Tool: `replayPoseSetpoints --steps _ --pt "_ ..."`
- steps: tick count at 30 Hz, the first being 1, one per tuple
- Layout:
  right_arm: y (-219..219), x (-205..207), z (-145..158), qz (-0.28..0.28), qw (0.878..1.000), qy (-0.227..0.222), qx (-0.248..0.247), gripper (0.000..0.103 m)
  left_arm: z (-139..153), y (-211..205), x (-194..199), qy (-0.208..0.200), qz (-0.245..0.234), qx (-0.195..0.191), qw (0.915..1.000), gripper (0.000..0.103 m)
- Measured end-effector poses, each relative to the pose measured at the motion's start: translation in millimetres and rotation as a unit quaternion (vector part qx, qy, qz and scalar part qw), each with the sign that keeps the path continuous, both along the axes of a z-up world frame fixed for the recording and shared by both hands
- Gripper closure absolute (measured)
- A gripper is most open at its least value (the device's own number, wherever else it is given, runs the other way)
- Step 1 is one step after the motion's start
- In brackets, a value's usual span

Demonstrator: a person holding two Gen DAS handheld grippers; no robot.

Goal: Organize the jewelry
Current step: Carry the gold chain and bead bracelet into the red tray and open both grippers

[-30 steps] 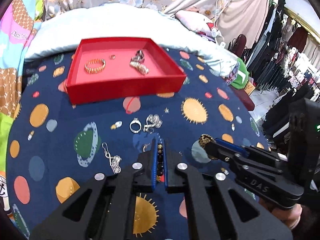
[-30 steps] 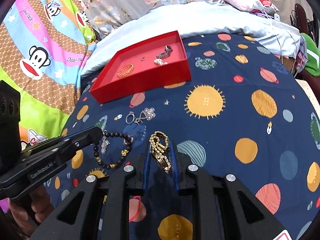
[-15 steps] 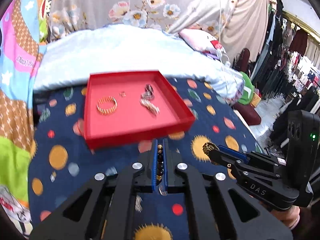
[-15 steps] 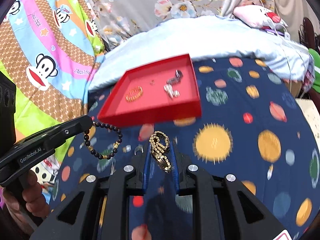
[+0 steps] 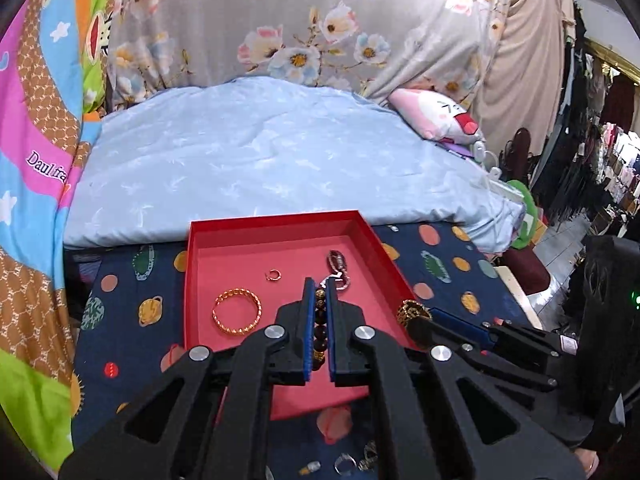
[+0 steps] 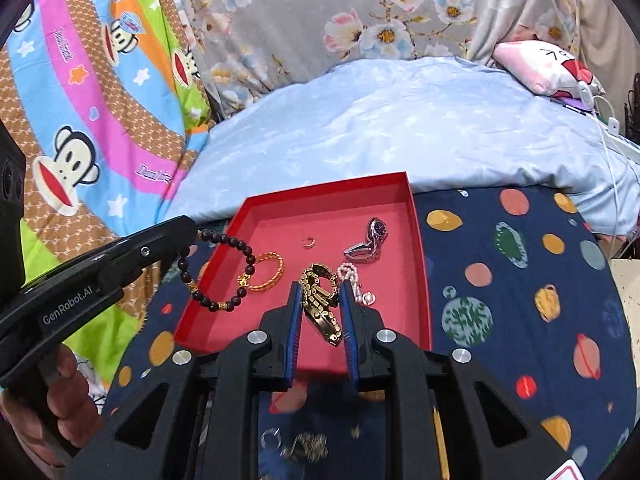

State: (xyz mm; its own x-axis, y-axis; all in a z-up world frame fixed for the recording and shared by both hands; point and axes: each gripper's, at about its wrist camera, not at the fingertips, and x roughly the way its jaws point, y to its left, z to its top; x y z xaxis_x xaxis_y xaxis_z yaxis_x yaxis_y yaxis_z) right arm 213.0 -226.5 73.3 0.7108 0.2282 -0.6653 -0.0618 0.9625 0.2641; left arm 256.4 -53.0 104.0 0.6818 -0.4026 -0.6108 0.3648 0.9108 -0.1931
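Observation:
A red tray point(image 5: 280, 226) point(image 6: 422, 280) sits on the planet-print cloth. In it lie a gold bangle point(image 5: 237, 311) point(image 6: 269, 272), a small gold ring point(image 5: 274, 275) point(image 6: 308, 242), a watch point(image 6: 370, 240) point(image 5: 338, 264) and a pink bead piece point(image 6: 354, 276). My left gripper point(image 5: 319, 292) is shut on a dark bead bracelet point(image 5: 319, 330) point(image 6: 218, 270), held above the tray's near left side. My right gripper point(image 6: 322, 292) is shut on a gold link bracelet point(image 6: 320, 300) point(image 5: 412, 312), held above the tray's near edge.
Loose rings and small silver pieces point(image 5: 352, 462) point(image 6: 296, 444) lie on the dark cloth point(image 6: 520, 280) below the grippers. A pale blue quilt point(image 5: 260, 152) rises behind the tray. A pink plush pillow point(image 5: 436, 114) lies at back right. Clothing racks point(image 5: 616, 152) stand far right.
Both grippers have lifted off the cloth with their bracelets and moved forward to the red tray, which now lies right under them.

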Motion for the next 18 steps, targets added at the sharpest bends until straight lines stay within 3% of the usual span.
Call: replayPoseSetpoints --steps 8,14,15,17,18 --pt "2.6 25.8 -31.5 -0.001 1.0 0.029 -0.01 0.086 -30.7 -0.9 31.9 0.028 0.014 0.004 0.9995 0.099" --pt "4.9 30.6 -40.5 0.0 0.999 0.034 -0.011 0.084 -37.0 0.8 36.1 0.037 0.023 0.004 0.9991 0.098" --pt "5.3 29.4 -39.2 -0.001 1.0 0.028 -0.012 0.083 -37.6 1.8 35.9 0.039 0.025 0.005 0.9989 0.096" --pt "5.8 28.3 -35.6 0.002 1.0 0.021 -0.013 0.078 -38.8 5.0 35.1 0.043 0.038 0.006 0.9983 0.078" --pt "5.7 26.7 -32.4 -0.001 1.0 0.016 -0.013 0.077 -38.7 7.6 33.8 0.043 0.047 0.007 0.9979 0.063"
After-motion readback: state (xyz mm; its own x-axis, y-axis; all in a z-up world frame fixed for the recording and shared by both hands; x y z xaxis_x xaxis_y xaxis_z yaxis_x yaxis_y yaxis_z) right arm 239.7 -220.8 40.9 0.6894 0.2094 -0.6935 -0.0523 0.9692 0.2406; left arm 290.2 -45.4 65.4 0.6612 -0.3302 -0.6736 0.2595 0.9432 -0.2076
